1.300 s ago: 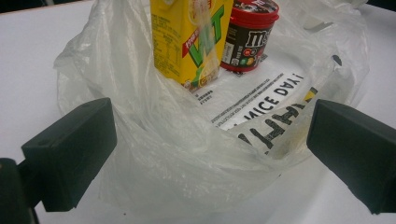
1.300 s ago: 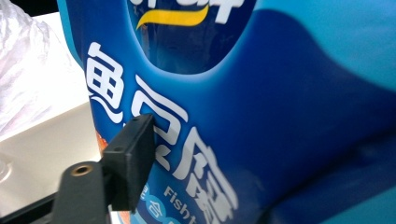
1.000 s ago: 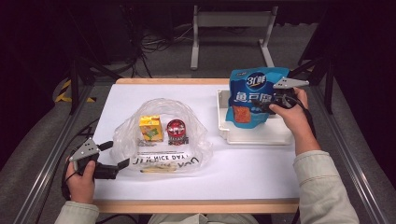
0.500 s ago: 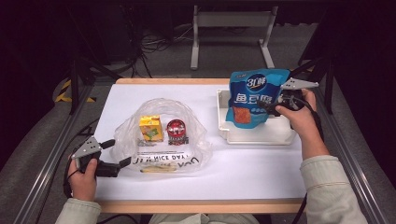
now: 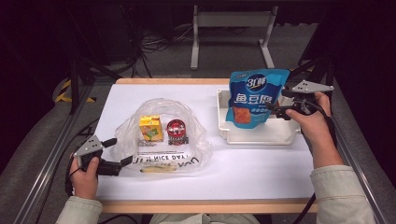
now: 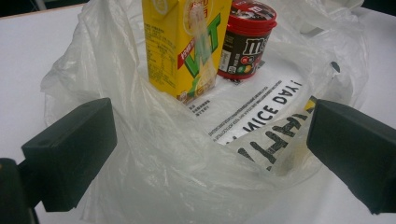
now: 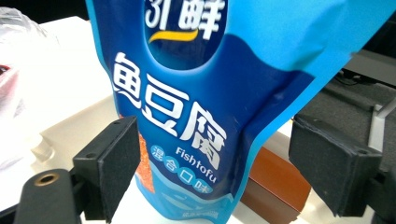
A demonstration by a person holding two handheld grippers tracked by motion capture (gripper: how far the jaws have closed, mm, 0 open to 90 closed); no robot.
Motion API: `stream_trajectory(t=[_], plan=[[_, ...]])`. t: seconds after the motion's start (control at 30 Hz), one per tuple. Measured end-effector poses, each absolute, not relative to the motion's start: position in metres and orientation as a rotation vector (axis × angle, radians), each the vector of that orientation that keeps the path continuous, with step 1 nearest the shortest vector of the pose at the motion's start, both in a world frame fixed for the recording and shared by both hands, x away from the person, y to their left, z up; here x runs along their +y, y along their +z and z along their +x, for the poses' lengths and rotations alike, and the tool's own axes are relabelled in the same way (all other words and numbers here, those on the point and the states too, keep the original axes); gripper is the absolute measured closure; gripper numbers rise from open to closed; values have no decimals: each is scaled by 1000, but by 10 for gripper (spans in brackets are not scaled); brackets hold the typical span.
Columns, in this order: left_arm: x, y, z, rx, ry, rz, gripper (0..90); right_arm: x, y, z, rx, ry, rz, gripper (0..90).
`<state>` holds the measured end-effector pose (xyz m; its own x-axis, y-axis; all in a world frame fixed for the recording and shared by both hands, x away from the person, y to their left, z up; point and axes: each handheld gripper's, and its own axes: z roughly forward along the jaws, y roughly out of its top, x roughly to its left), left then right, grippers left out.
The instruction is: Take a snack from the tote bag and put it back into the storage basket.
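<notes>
Two risks: blue pouch (image 5: 253,97) toppling from white tray (image 5: 261,135), right gripper (image 7: 215,172) wide open around it; left gripper (image 6: 205,154), open too, snagging plastic bag (image 6: 187,177).

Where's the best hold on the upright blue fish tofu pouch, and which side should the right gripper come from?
Probably the blue fish tofu pouch's flat side edge at mid-height, from the right. It stands upright in the white plastic tray, face toward the person, thin edge toward the right gripper, whose jaws stand open around that edge in the right gripper view.
</notes>
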<state>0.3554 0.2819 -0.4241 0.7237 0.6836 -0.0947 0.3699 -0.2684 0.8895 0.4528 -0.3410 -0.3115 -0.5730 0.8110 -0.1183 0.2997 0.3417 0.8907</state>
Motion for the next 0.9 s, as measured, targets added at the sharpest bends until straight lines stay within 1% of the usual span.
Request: stream_trajectory(t=[0.47,0.9], plan=[[281,-424,356,807,381,1893,21,-331,-294,428,2117,1231,963,172],[281,-423,355,804,380,1892,21,-302,-276,410,2210,1374,845,172]])
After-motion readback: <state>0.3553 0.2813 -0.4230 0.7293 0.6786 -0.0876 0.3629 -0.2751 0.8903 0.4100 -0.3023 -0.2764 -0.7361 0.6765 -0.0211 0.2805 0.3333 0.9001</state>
